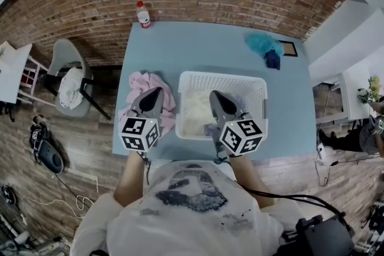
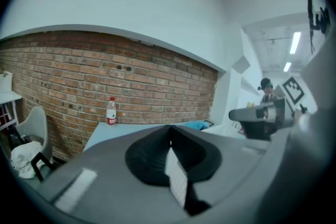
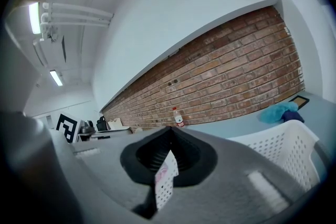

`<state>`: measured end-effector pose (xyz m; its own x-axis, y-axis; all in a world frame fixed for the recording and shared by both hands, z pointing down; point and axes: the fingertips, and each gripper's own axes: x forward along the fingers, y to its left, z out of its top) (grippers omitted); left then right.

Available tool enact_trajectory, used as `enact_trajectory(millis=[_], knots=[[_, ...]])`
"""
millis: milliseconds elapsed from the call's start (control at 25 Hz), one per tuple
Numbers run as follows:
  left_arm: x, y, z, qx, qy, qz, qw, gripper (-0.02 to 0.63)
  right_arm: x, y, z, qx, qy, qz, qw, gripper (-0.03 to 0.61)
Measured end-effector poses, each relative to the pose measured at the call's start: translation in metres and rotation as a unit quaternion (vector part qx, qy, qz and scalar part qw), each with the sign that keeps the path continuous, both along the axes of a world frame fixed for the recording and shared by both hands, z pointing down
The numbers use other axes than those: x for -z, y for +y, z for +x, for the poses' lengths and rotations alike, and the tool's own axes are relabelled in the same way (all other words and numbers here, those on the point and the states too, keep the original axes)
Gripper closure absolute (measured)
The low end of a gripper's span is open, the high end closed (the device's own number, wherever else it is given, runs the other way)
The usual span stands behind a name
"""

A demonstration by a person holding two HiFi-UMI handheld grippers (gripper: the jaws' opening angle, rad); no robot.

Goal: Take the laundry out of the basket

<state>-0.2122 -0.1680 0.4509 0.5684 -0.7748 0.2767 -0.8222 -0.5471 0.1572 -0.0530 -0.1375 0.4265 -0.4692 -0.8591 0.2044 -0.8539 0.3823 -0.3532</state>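
Note:
A white perforated basket [image 1: 222,77] stands on the blue table [image 1: 198,48], with white laundry [image 1: 193,110] and a lavender piece [image 1: 247,104] in it. A pink garment [image 1: 143,82] lies on the table just left of the basket. My left gripper [image 1: 158,92] hovers over the pink garment, shut, with nothing between its jaws. My right gripper [image 1: 213,95] is over the basket's middle, also shut and empty. In the right gripper view the basket's wall [image 3: 278,150] shows at the lower right. The left gripper view shows the right gripper's body [image 2: 262,113] off to the side.
A red-labelled bottle [image 1: 143,14] stands at the table's far edge by the brick wall. Teal cloth [image 1: 262,43] and a dark blue piece [image 1: 272,59] lie at the far right corner beside a small frame [image 1: 288,48]. A chair with white cloth [image 1: 71,84] stands left of the table.

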Motion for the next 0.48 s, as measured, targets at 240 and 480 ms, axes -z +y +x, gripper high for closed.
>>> enact_trajectory(millis=[240,480], knots=[[-0.008,-0.002,0.006,0.0,0.003,-0.011,0.9999,0.624,-0.003,-0.005,0.011,-0.001,0.012,-0.009,1.0,0.581],[-0.015,-0.011,0.018,0.0,0.007,-0.017,0.9998,0.624,-0.013,-0.014,0.022,0.033,0.057,-0.033,0.997,0.581]])
